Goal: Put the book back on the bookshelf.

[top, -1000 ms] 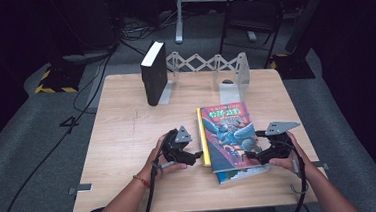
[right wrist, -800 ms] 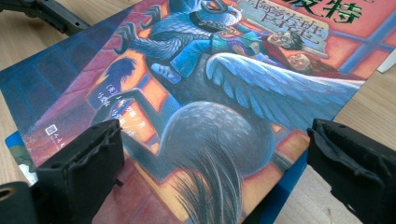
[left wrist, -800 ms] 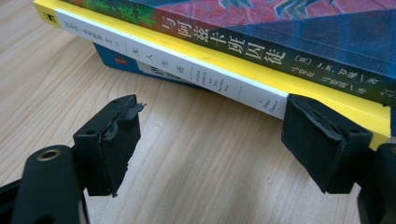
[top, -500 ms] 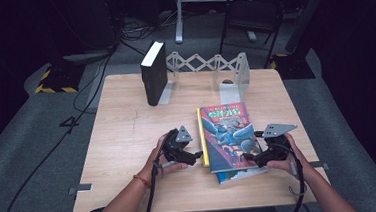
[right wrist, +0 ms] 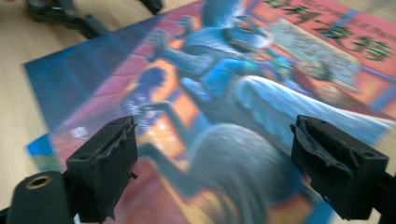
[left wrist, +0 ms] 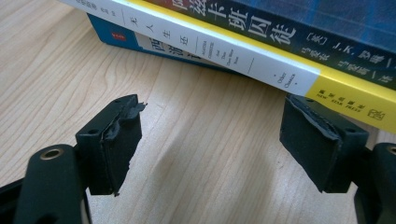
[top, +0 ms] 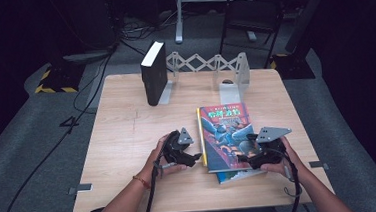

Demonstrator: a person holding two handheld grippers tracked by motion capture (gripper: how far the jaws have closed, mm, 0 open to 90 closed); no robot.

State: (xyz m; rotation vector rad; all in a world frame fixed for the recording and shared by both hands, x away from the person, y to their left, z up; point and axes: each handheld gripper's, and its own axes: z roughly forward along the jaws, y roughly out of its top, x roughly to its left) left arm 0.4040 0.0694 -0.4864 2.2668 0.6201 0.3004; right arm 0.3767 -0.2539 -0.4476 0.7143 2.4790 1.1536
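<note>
The top book [top: 228, 133], a thick glossy paperback with a yellow spine, lies flat on a thinner blue book [top: 241, 175] at the near right of the counter [top: 123, 140]; it looks fairly heavy, stiff along the spine, slick on its cover, so the spine edge seems the best hold. The left gripper [top: 192, 158] sits just left of that spine, fingers [left wrist: 116, 140] spread and empty. The right gripper [top: 253, 156] hovers over the cover, its fingers [right wrist: 105, 163] having just been closing yet still apart with nothing between them; a black book [top: 153, 73] in a folding rack [top: 208, 64] stands far back, well clear.

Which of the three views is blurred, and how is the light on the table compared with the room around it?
Right gripper view: the colourful book cover is soft and smeared, the black fingers sharper. Left gripper view: sharp, spine text readable on the yellow-edged spine. High view: the table is evenly lit, the surroundings nearly black.
</note>
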